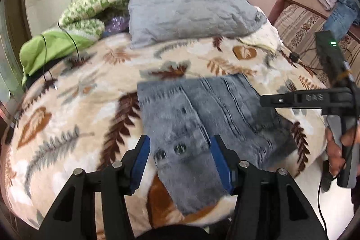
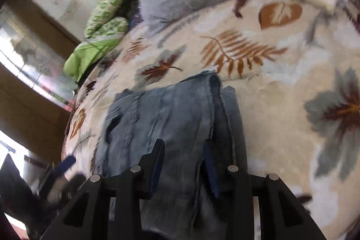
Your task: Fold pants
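**Both grippers over folded pants, nothing gripped**

Left gripper [image 1: 180, 161]: jaws apart, straddling the near waistband end, pads not pressing the cloth. Right gripper [image 2: 183, 167]: jaws narrower but apart, above the denim; contact unclear through blur. Pants [image 1: 202, 111] lie folded on the leaf-print blanket [image 1: 74, 109], near its front edge. Grey pillow [image 1: 189, 8] behind.

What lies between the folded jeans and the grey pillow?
Only bare leaf-print blanket separates the jeans from the pillow; the left wrist view shows it best.
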A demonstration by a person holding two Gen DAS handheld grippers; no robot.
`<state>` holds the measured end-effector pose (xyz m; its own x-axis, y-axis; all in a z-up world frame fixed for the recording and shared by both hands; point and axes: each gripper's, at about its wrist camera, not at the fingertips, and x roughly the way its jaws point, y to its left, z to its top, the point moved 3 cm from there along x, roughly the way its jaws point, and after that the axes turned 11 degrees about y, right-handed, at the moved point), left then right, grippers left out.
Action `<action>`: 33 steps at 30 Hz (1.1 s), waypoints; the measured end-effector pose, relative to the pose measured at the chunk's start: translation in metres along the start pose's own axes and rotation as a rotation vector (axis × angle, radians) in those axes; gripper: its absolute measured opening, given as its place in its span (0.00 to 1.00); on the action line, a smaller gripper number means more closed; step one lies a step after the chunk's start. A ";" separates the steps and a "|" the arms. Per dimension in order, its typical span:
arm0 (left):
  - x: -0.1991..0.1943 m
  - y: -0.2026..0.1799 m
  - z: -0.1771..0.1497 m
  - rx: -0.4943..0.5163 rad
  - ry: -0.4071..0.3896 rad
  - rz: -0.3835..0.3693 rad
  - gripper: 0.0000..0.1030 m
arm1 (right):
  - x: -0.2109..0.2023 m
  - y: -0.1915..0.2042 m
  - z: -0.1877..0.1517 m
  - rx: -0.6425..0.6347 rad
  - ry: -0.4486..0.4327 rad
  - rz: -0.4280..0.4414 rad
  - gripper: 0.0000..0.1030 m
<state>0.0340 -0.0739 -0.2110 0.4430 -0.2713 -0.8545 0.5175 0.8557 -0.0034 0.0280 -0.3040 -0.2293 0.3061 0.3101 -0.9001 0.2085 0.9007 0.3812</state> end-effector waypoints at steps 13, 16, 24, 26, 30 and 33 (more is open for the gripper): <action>0.032 0.020 -0.024 -0.150 0.215 -0.012 0.67 | 0.012 0.011 -0.058 -0.029 0.088 -0.181 0.47; 0.007 0.026 -0.023 -0.156 0.154 0.038 0.67 | -0.013 0.010 -0.061 0.000 0.049 -0.128 0.48; -0.082 0.028 0.005 -0.135 -0.074 0.183 0.82 | -0.109 0.048 -0.068 -0.145 -0.240 -0.178 0.55; -0.103 0.028 0.010 -0.122 -0.132 0.263 0.97 | -0.134 0.062 -0.070 -0.193 -0.326 -0.188 0.63; -0.130 0.028 0.013 -0.103 -0.212 0.329 1.00 | -0.165 0.081 -0.073 -0.222 -0.414 -0.154 0.68; -0.138 0.031 0.014 -0.112 -0.236 0.344 1.00 | -0.175 0.088 -0.075 -0.224 -0.472 -0.132 0.75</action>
<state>-0.0006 -0.0160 -0.0863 0.7381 -0.0443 -0.6732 0.2337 0.9528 0.1935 -0.0767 -0.2563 -0.0540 0.6853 0.0657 -0.7253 0.0863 0.9816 0.1705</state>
